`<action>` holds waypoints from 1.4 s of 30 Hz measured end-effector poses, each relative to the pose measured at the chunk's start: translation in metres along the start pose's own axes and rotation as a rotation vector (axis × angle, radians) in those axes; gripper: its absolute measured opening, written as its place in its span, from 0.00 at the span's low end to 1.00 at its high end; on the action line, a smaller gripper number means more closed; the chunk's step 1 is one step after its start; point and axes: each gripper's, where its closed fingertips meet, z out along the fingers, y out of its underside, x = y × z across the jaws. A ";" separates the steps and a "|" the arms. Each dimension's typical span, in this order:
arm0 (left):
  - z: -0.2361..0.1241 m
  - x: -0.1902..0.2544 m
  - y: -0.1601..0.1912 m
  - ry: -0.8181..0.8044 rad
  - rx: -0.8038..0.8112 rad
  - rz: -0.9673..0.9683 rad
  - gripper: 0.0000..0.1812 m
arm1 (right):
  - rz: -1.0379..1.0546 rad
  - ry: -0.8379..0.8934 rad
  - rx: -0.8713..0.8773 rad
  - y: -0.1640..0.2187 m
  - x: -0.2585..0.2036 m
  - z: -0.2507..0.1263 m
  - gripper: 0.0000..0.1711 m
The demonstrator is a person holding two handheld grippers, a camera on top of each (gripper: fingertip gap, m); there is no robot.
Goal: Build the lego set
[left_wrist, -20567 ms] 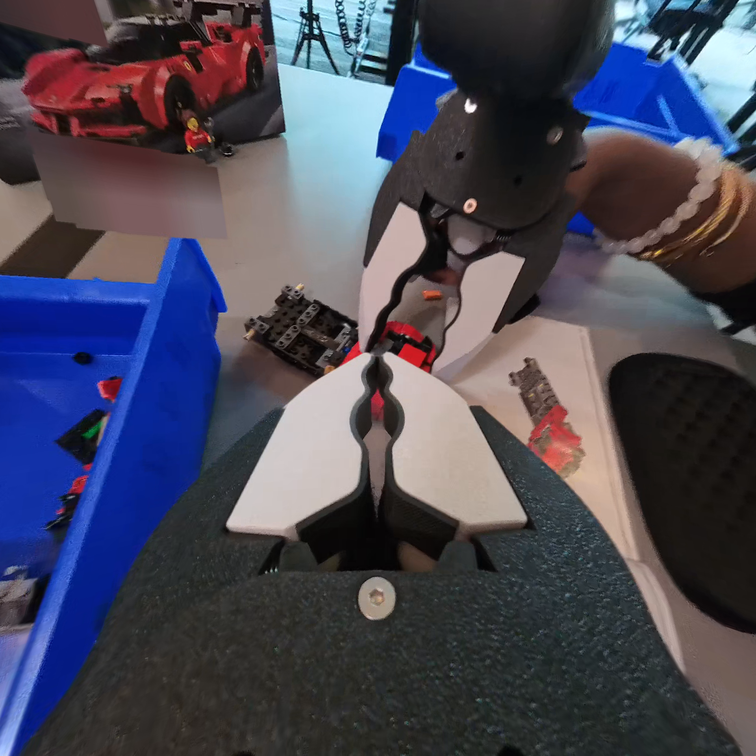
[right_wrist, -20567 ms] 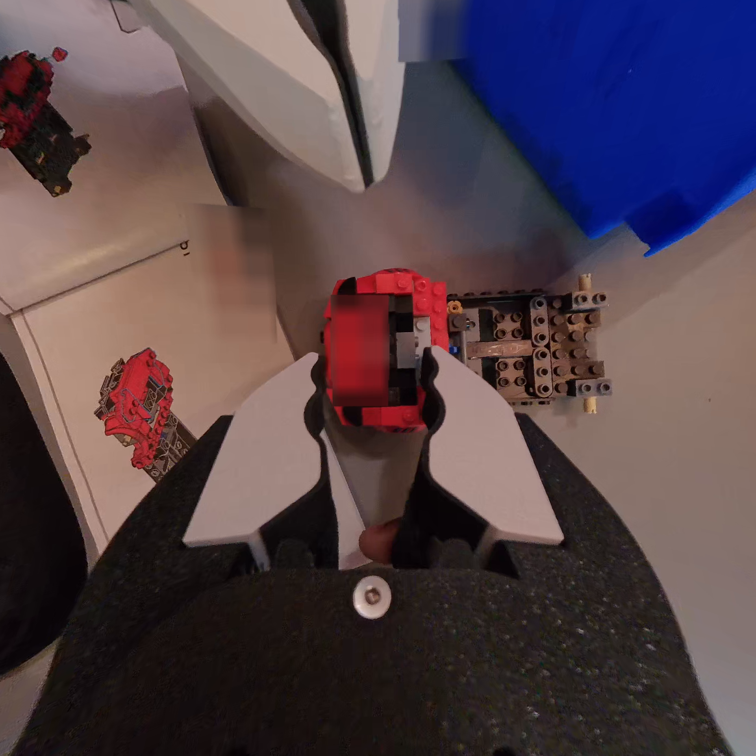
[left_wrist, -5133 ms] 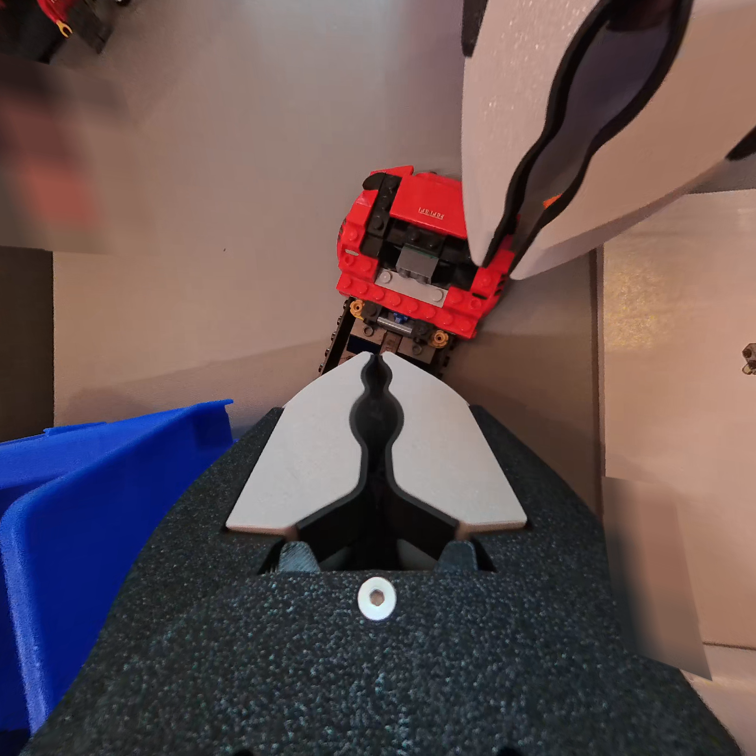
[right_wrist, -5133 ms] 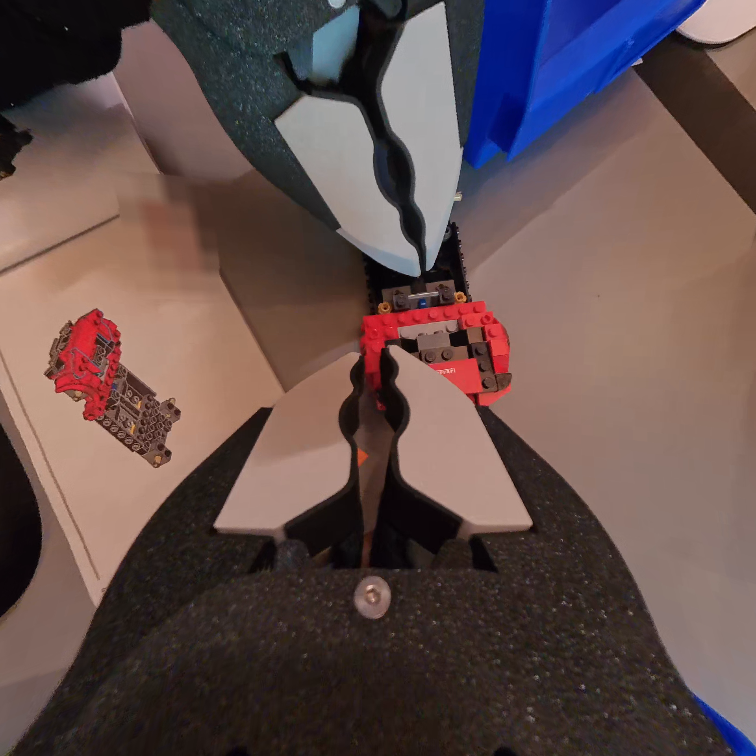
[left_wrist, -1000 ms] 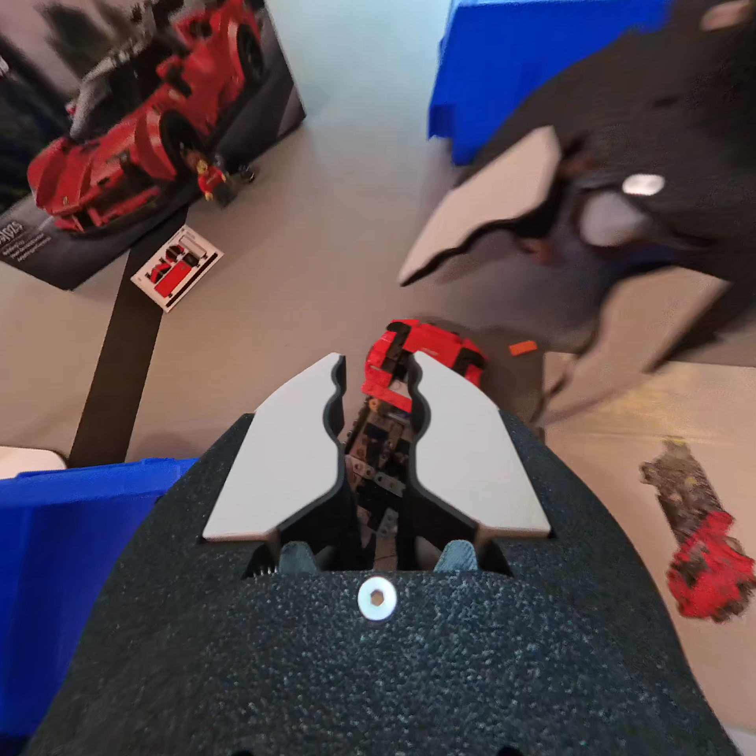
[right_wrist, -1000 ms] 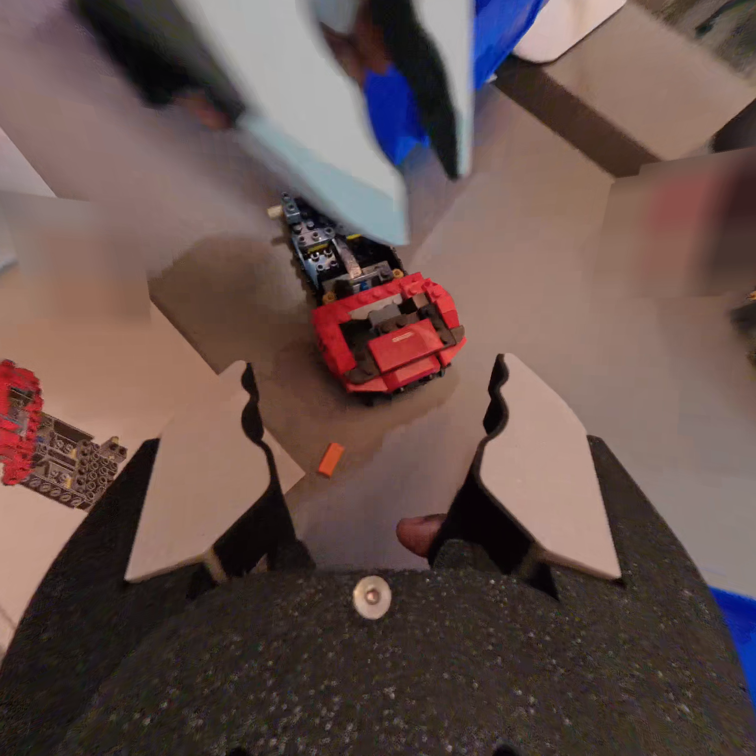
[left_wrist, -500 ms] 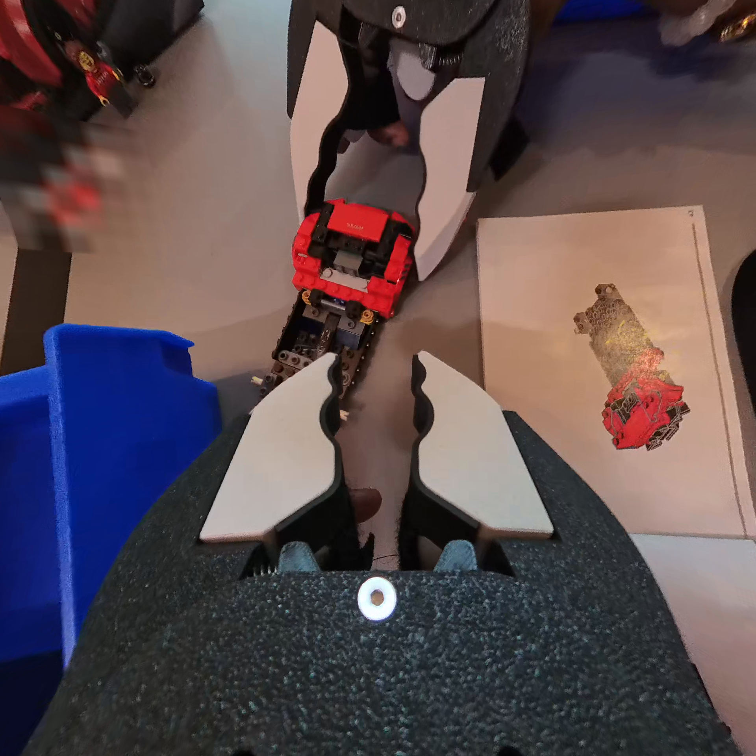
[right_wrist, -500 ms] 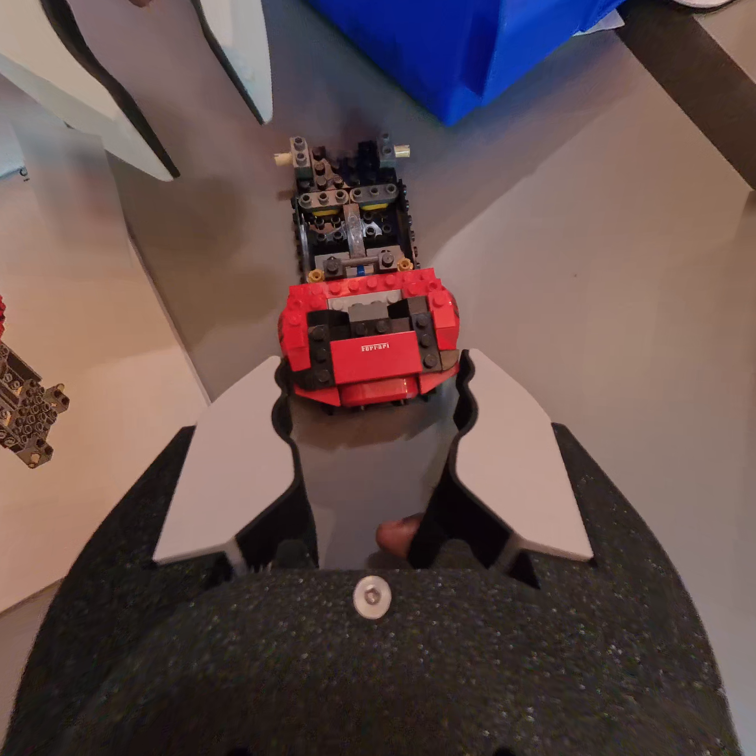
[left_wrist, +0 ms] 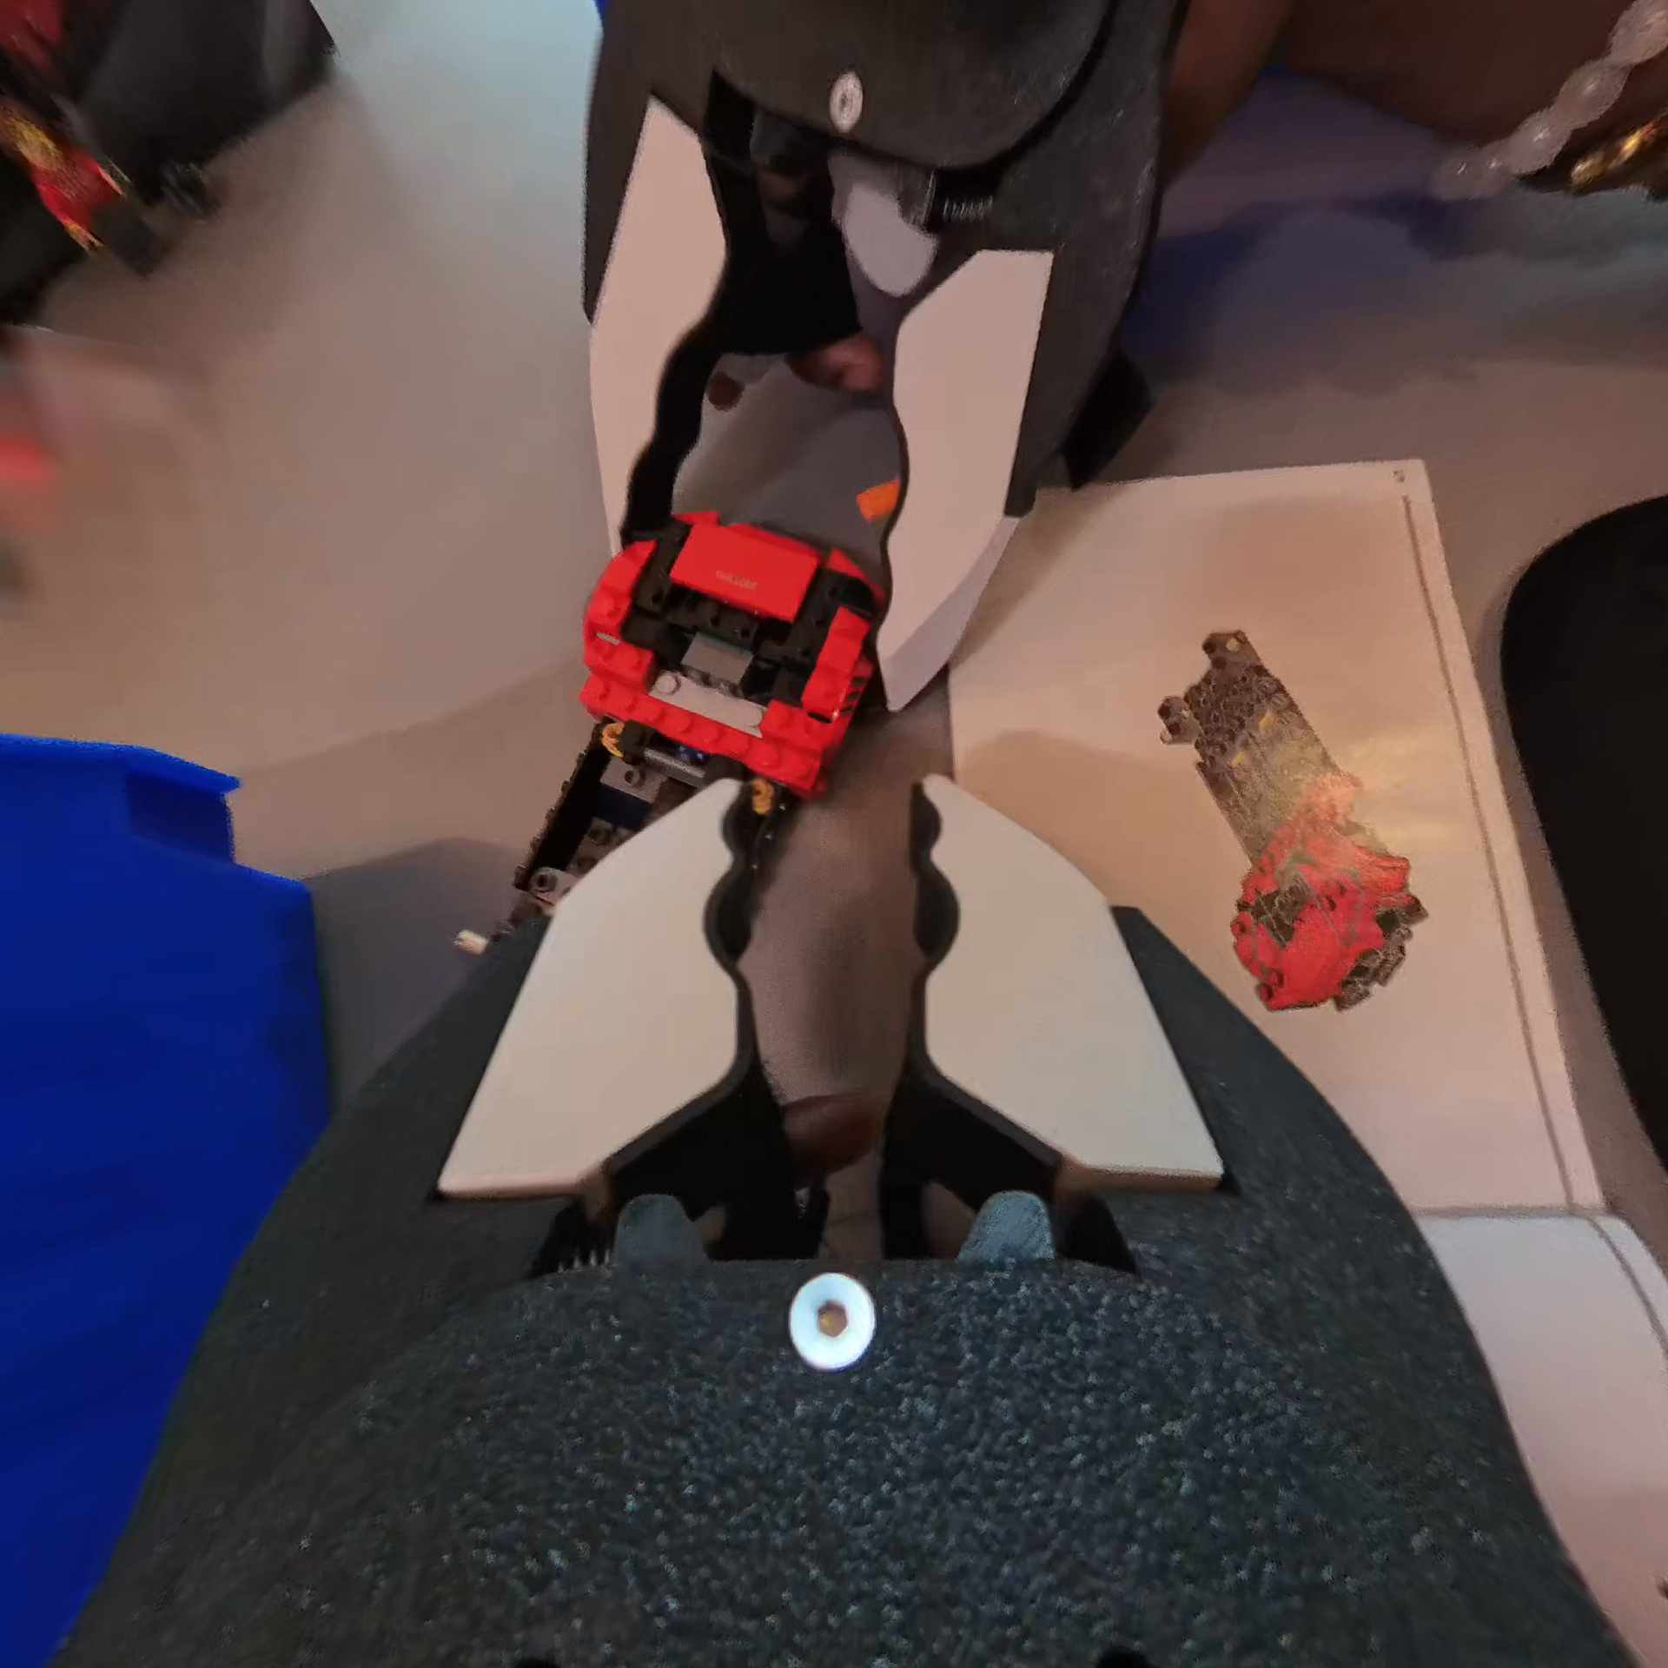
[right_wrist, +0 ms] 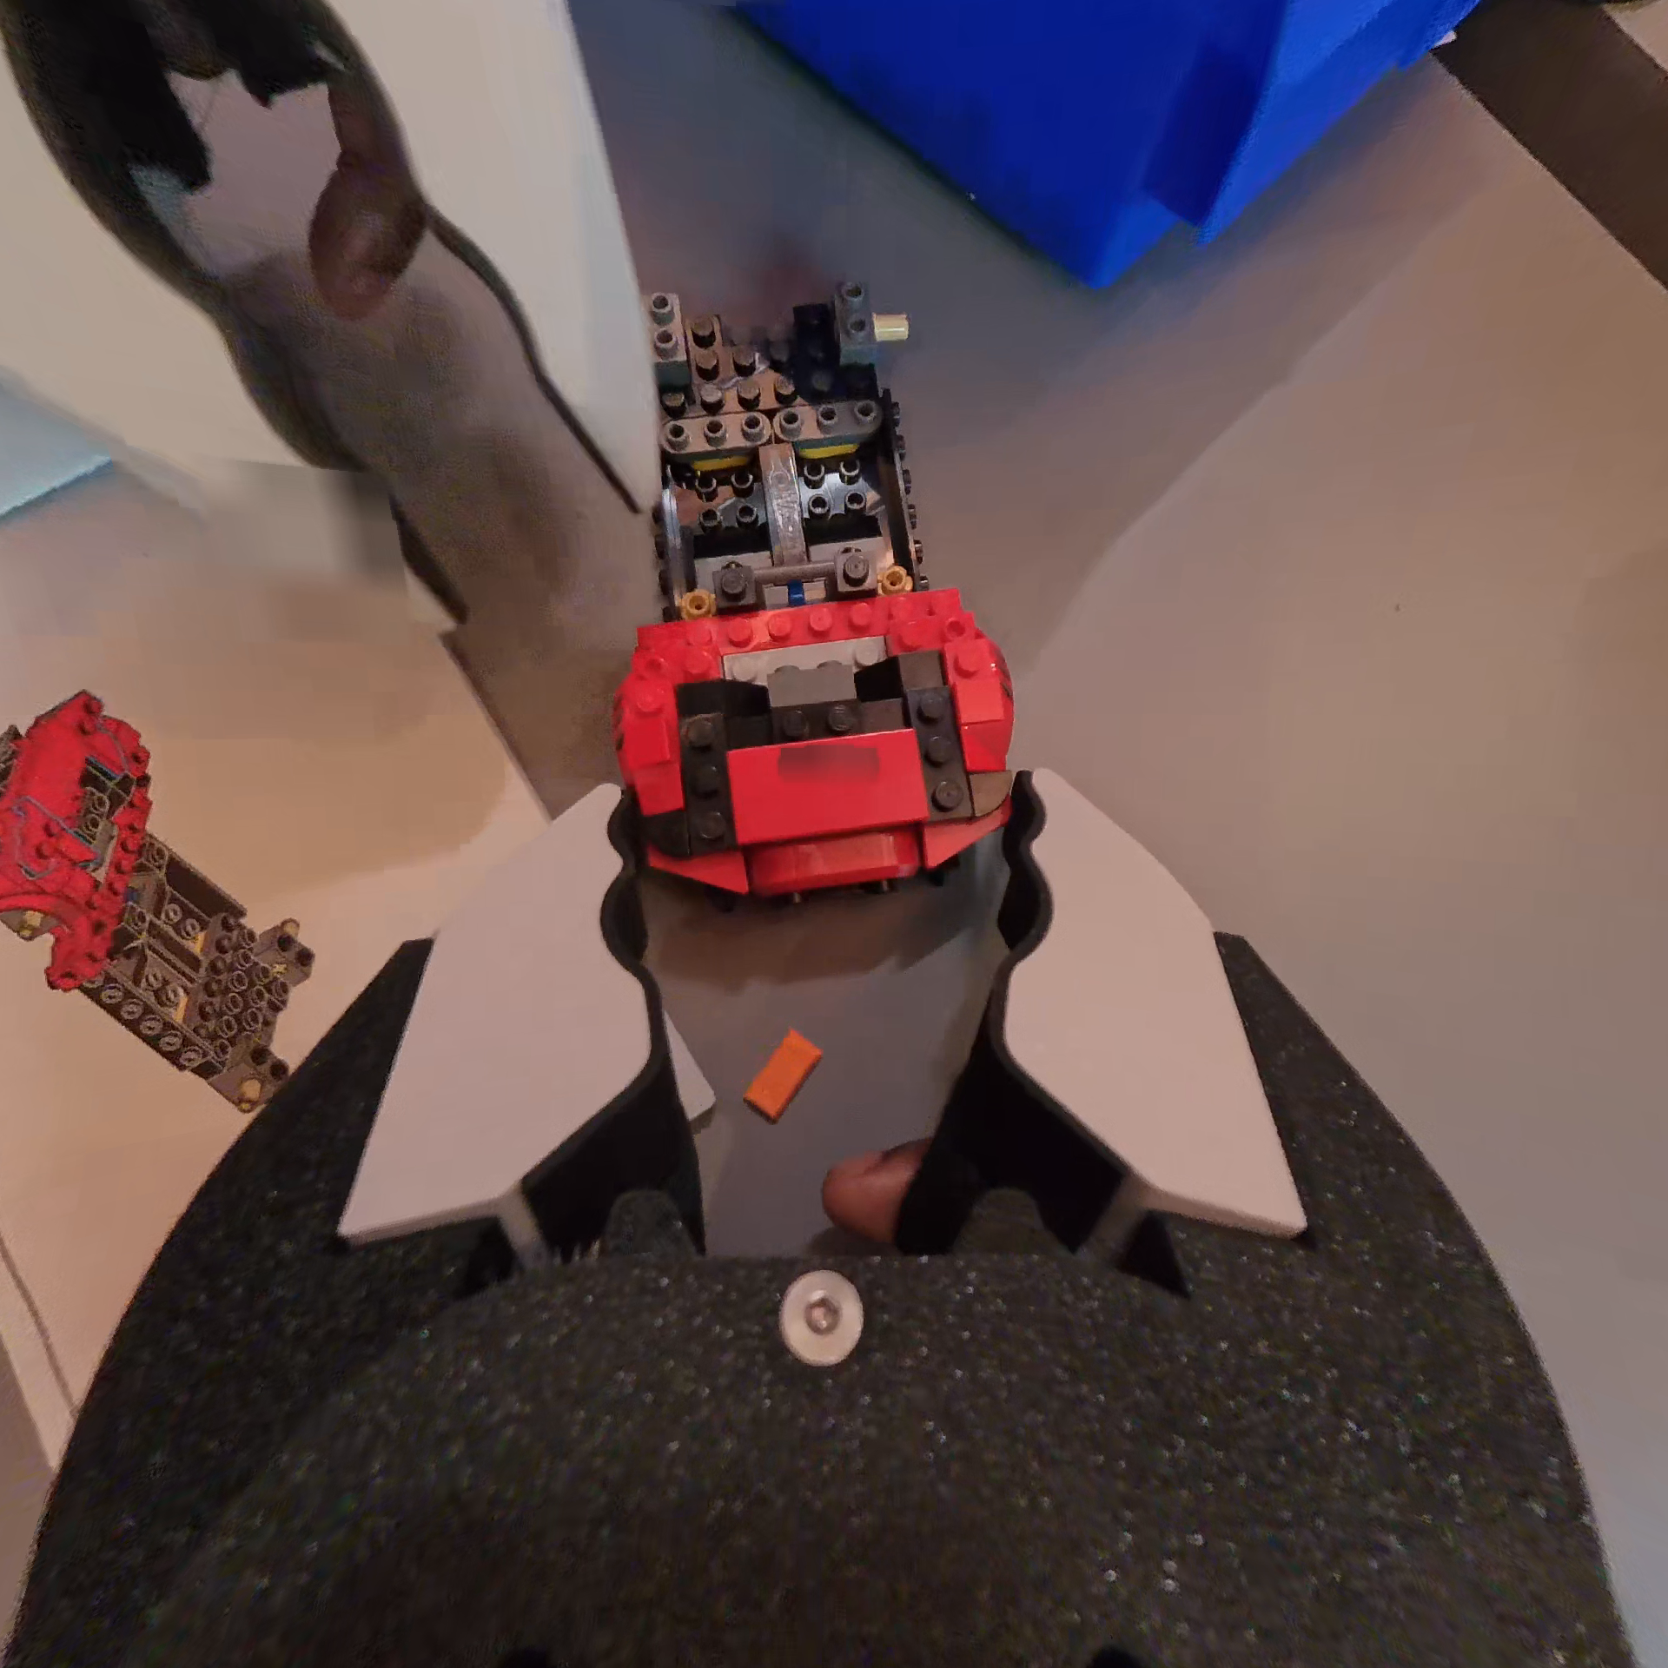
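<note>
The part-built lego car (right_wrist: 817,722) lies on the grey table, red end toward my right gripper, bare black chassis (right_wrist: 781,451) toward the left one. My right gripper (right_wrist: 821,794) is open, its fingertips on either side of the red end, close to it. A small orange piece (right_wrist: 782,1074) lies loose on the table between its fingers. In the left wrist view my left gripper (left_wrist: 826,803) is open and empty. Its left fingertip sits over the side of the chassis (left_wrist: 587,839), behind the red part (left_wrist: 731,650). The right gripper (left_wrist: 758,614) faces it there.
An open instruction booklet (left_wrist: 1128,614) with a picture of the build lies beside the car; it also shows in the right wrist view (right_wrist: 271,722). A blue bin (left_wrist: 135,1038) stands at my left gripper's side and beyond the chassis (right_wrist: 1038,117). A black object (left_wrist: 1607,722) sits past the booklet.
Both grippers have closed in on the car from opposite ends and stay open. The right fingertips now flank the red end, with the orange piece between its fingers.
</note>
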 end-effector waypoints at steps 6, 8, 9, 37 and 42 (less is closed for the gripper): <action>0.000 0.003 -0.015 0.087 0.056 -0.007 0.00 | 0.003 0.000 -0.016 -0.003 -0.006 0.003 0.45; -0.001 0.004 -0.015 0.095 0.060 0.053 0.00 | 0.004 0.000 -0.012 -0.003 -0.007 0.003 0.45; 0.000 0.004 -0.016 0.100 0.065 0.069 0.00 | 0.008 -0.001 -0.008 -0.003 -0.007 0.003 0.45; 0.020 0.004 -0.015 0.206 0.069 0.029 0.00 | 0.016 0.008 -0.019 -0.004 -0.008 0.004 0.45; 0.020 0.004 -0.015 0.234 0.061 0.001 0.00 | 0.016 0.007 -0.023 -0.004 -0.008 0.004 0.45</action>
